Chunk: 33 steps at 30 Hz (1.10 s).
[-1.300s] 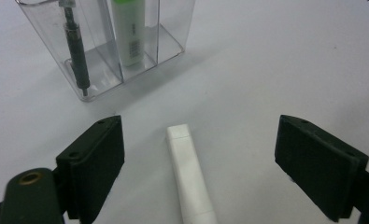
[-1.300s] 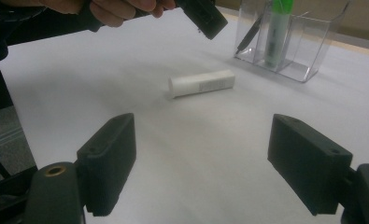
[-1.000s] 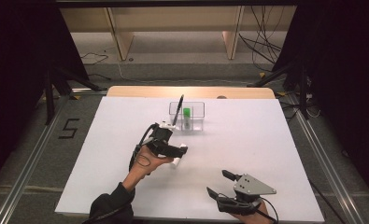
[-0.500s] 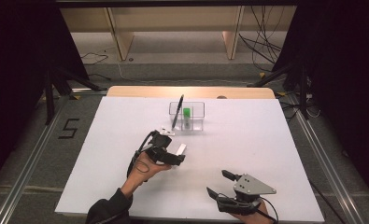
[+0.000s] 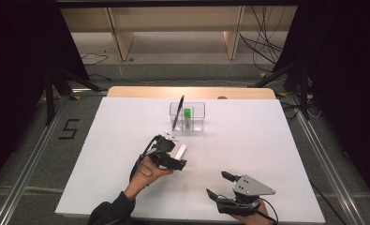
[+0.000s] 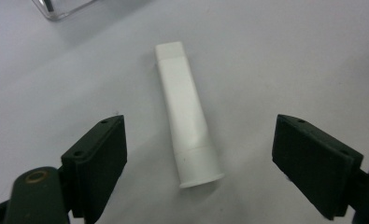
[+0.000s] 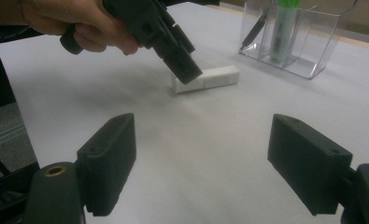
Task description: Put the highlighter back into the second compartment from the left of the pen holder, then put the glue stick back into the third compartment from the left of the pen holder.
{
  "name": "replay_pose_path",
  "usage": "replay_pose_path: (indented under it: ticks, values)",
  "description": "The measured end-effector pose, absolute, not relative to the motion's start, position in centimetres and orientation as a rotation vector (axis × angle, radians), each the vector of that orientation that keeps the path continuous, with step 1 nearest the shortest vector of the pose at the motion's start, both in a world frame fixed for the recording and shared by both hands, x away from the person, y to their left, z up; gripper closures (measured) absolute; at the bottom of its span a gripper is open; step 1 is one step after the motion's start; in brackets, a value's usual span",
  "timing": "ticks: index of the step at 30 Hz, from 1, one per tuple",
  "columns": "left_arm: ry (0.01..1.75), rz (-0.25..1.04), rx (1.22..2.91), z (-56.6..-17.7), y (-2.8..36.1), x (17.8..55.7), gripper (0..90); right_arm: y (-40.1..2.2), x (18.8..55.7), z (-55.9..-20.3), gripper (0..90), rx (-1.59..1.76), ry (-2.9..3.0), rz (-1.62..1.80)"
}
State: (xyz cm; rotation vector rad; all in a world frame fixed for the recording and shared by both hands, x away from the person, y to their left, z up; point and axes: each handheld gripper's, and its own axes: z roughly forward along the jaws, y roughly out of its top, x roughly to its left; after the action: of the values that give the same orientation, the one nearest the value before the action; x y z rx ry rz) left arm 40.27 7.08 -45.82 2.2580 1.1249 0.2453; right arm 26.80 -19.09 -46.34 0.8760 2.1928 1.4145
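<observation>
Now the left gripper (image 5: 172, 157) has drawn back over the white tube (image 6: 188, 117), jaws spread, ready to pinch it.

The surface (image 5: 103, 154) is a white board with a strip of pale wood along its far edge. A white tube (image 6: 187, 116) lies flat near the middle, its flared cap end toward the near side. Beyond it, toward the far edge, stands a clear plastic box (image 5: 195, 110) holding a black pen (image 5: 178, 112) that leans upright and a green marker (image 5: 187, 117).
</observation>
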Motion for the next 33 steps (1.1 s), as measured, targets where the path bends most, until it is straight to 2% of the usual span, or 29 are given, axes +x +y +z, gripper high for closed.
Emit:
replay_pose_path:
  ticks: [14, 24, 33]
  values:
    - [1.134, 0.229, 2.32, -46.7, 6.5, 39.9, 21.9, -18.9, 26.8, -46.4, 24.6, 0.862, 2.207, 1.408]
    - [1.136, 0.217, 2.352, -47.4, 6.3, 39.9, 31.4, -18.9, 26.8, -46.4, 24.7, 0.863, 2.21, 1.401]
    - [1.135, 0.267, 2.336, -47.5, 6.3, 39.7, 43.5, -18.6, 26.6, -46.5, 24.6, 0.854, 2.215, 1.389]
